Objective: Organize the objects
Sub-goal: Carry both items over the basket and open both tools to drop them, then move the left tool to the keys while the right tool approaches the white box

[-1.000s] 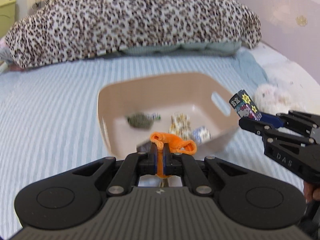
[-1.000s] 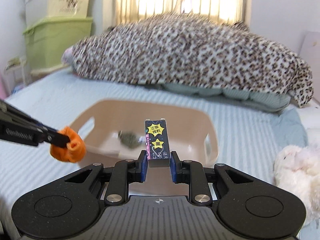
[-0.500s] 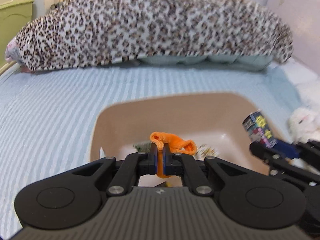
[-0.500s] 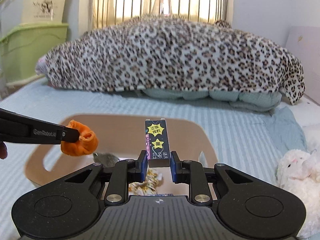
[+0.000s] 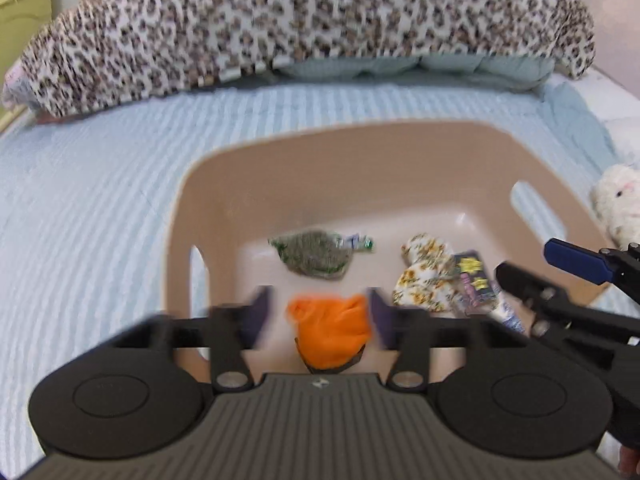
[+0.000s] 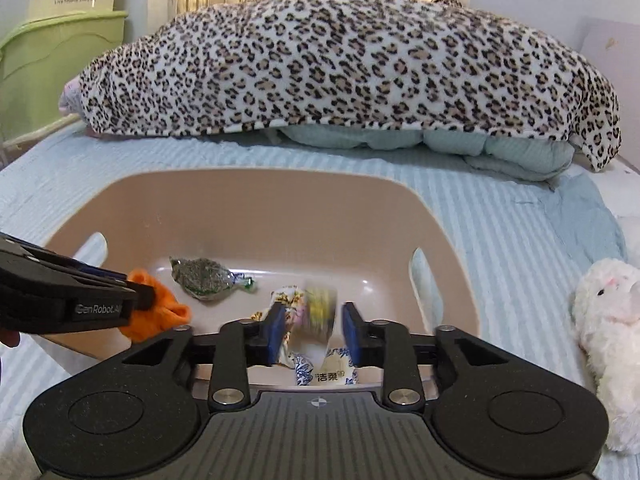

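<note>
A beige basket [image 5: 384,168] [image 6: 256,208] lies on the striped bed. My left gripper [image 5: 318,312] is open above its near side, and the orange cloth [image 5: 332,332] [image 6: 160,312] is loose between the fingers, free of them. My right gripper [image 6: 312,328] is open over the basket's right part. The black starred box [image 5: 474,284] has left it and shows blurred in the right wrist view [image 6: 318,312], dropping onto the floral bundle [image 5: 424,276]. A green packet [image 5: 316,254] [image 6: 204,278] lies in the basket.
A leopard-print blanket [image 6: 352,64] is piled at the back of the bed. A white plush toy [image 6: 608,312] lies right of the basket. A tissue pack [image 6: 332,374] lies in the basket's near corner. Green storage bins [image 6: 60,64] stand at the left.
Both grippers moved in over the basket and opened. The orange cloth and the starred box have been let go and are dropping into the basket.
</note>
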Available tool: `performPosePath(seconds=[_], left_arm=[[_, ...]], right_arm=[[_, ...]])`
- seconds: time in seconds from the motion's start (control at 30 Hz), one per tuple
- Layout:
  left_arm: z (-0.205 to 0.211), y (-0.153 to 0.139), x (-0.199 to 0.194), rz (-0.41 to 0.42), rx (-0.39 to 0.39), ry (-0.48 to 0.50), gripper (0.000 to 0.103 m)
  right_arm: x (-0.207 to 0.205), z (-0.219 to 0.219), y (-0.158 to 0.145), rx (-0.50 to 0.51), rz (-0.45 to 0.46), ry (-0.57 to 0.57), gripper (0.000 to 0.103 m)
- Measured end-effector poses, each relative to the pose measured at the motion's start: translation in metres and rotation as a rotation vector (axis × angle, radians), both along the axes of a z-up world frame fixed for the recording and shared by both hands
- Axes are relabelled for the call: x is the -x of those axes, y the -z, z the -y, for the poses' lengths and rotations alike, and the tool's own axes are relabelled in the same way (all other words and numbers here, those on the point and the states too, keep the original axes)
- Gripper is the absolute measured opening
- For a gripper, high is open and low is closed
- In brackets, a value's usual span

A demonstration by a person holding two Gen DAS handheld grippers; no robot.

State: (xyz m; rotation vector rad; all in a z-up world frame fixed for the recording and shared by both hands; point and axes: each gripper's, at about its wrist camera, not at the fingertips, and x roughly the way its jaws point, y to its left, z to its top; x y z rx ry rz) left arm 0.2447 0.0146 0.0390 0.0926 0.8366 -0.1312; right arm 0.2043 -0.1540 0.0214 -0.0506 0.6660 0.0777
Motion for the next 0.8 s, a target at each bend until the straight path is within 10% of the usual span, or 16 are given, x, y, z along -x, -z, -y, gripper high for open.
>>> performPosePath(seconds=[0.3, 0.8], left_arm=[[-0.014, -0.032, 0.04, -0.006, 0.0, 0.035, 0.088], [-0.045, 0.009, 0.068, -0.19, -0.08, 0.056, 0.092]], right_arm=[[0.044, 0.0, -0.025, 0.044, 0.069, -0.061, 0.087], [0.073, -0.001, 0.016, 0.074, -0.171, -0.11, 0.092]])
